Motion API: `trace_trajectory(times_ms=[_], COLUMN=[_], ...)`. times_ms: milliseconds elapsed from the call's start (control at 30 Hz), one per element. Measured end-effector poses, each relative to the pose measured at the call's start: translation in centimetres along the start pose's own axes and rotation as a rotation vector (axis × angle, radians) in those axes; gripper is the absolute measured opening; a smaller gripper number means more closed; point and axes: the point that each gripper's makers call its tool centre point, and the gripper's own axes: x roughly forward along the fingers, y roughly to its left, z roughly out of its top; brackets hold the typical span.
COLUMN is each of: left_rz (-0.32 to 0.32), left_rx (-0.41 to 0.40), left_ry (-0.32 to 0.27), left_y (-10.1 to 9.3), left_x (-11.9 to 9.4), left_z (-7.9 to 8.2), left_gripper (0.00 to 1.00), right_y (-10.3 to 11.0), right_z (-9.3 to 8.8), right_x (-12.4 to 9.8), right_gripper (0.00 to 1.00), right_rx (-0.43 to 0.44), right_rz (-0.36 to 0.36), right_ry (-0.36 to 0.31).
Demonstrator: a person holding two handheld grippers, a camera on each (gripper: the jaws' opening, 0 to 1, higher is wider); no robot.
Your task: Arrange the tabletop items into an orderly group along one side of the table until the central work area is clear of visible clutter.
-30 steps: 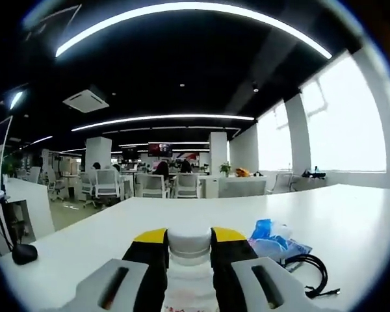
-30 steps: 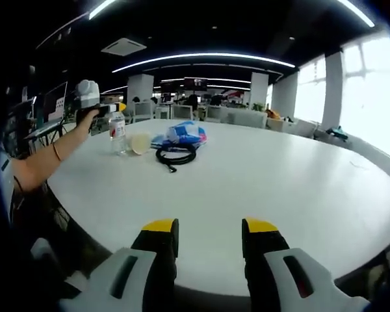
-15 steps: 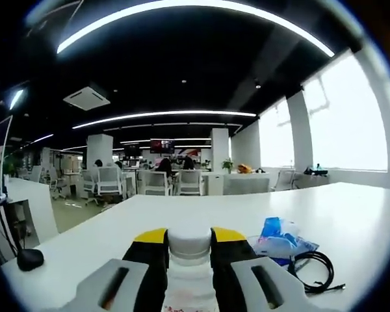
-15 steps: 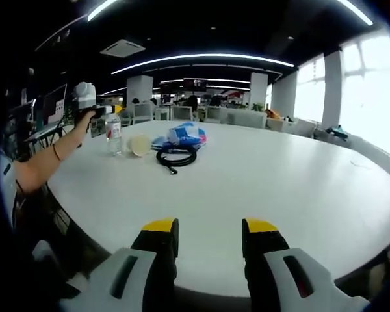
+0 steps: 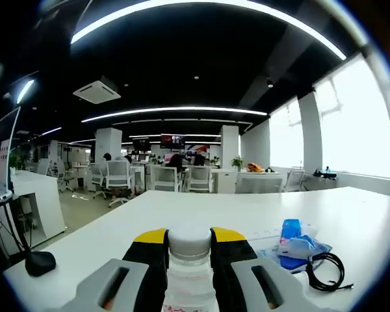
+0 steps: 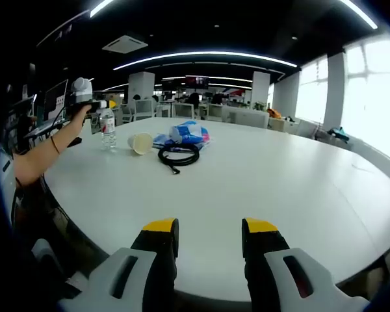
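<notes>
A clear water bottle (image 5: 189, 273) with a white cap stands between the jaws of my left gripper (image 5: 189, 236), which is shut on it. From the right gripper view the same bottle (image 6: 107, 130) stands at the table's far left, held by the left gripper (image 6: 99, 104) in a person's hand. Beside it lie a tipped pale cup (image 6: 141, 142), a coiled black cable (image 6: 179, 155) (image 5: 326, 271) and a blue and white packet (image 6: 185, 134) (image 5: 294, 239). My right gripper (image 6: 205, 229) is open over the near part of the table, holding nothing.
The round white table (image 6: 260, 182) spreads wide to the right. A black mouse (image 5: 40, 262) lies at its left edge. Office desks, chairs and seated people stand in the background, with bright windows on the right.
The left gripper has carried the bottle leftward, away from the cup, cable and packet. The right gripper has stayed put.
</notes>
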Motion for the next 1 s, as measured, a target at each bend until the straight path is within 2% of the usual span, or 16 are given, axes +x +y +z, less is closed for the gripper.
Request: trace_trajectory(times_ms=[167, 400, 667, 733, 800, 1000], left_rz=[0.008, 0.015, 0.011, 0.016, -0.011, -0.038], left_rx=[0.007, 0.033, 0.019, 0.046, 0.059, 0.041], left_ry=[0.014, 0.032, 0.058, 0.036, 0.038, 0.017], left_y=[1.5, 2.6, 3.4, 3.4, 3.1, 3.2], left_x=[0.7, 1.6, 2.5, 2.7, 3.0, 2.9], left_z=[0.1, 0.2, -0.3, -0.2, -0.1, -0.1], left_gripper=[0.22, 0.22, 0.22, 0.22, 0.23, 0.23], right_y=[0.4, 1.2, 1.7, 1.9, 2.1, 2.4], right_z=[0.2, 0.2, 0.6, 0.5, 0.4, 0.1], right_x=[0.2, 0.9, 1.5, 1.7, 1.9, 2.3], right_gripper=[0.37, 0.37, 0.37, 0.37, 0.37, 0.37], right_rx=[-0.01, -0.033, -0.041, -0.04, -0.042, -0.039], right_rz=[-0.005, 0.0, 0.009, 0.011, 0.012, 0.023], right_ry=[0.009, 0.023, 0.027, 0.029, 0.035, 0.047])
